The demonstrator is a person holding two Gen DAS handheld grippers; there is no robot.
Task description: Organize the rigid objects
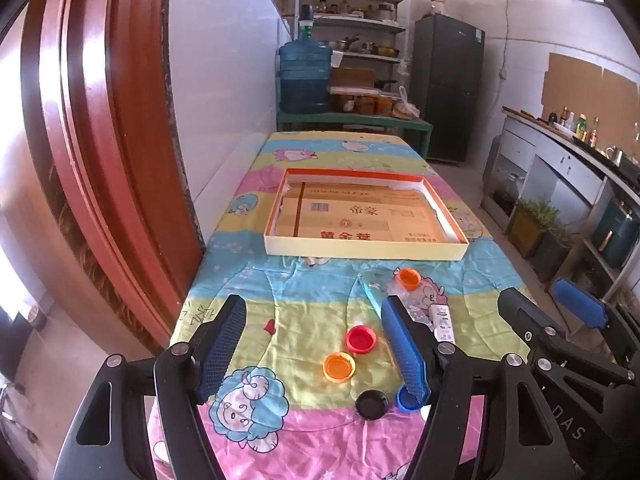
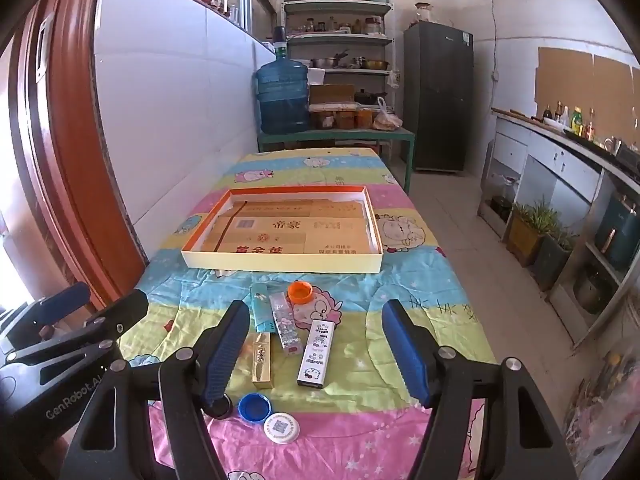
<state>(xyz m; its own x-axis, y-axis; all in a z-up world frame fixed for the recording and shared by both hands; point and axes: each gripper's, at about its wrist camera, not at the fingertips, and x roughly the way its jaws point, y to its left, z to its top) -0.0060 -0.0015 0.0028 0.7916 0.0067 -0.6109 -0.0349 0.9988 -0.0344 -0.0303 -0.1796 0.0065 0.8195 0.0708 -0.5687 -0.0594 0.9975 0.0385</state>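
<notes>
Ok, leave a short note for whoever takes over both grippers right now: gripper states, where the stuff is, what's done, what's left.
Left gripper: open, empty, above the caps.
Right gripper: open, empty, above the slim boxes.
Tray: further back on the table, nothing loose in it.
In front of the tray: red cap, two orange caps, blue cap, black cap, white round lid, four slim boxes, including the white box and gold box.
Done: nothing sorted yet.
Left: everything.

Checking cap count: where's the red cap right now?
Left wrist view: the red cap lies on the tablecloth between the open fingers, just beyond the orange cap, well short of the tray.
</notes>
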